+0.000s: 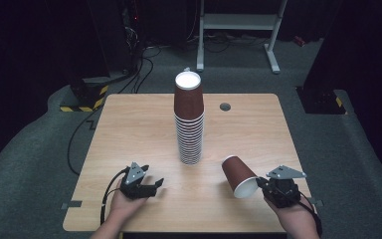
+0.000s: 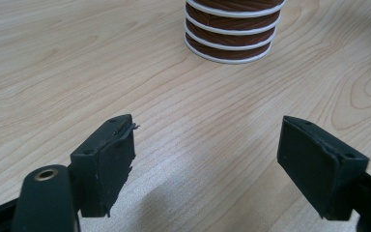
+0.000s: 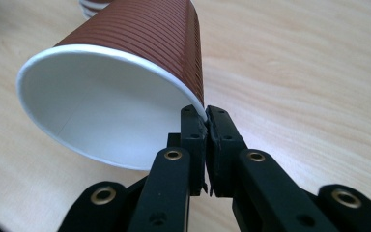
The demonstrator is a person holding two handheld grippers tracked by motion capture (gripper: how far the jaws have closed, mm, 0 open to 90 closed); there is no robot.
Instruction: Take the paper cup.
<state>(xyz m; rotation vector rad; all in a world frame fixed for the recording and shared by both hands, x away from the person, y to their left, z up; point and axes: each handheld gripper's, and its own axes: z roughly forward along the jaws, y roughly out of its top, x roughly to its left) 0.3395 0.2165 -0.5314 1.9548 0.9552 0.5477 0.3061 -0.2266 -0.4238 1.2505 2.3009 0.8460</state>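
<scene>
1. A light wooden table (image 1: 129, 129) with a pale grain stood on grey carpet (image 1: 25, 164).
2. A tall stack of brown ribbed paper cups (image 1: 189, 124), nested upside down with white rims, rested near the table's middle.
3. A small round grey cable grommet (image 1: 225, 106) sat in the tabletop near the far edge, right of the stack.

The left gripper (image 1: 155, 185) rests low with jaws wide apart, while the right gripper (image 1: 261, 182) is pinched closed.
</scene>
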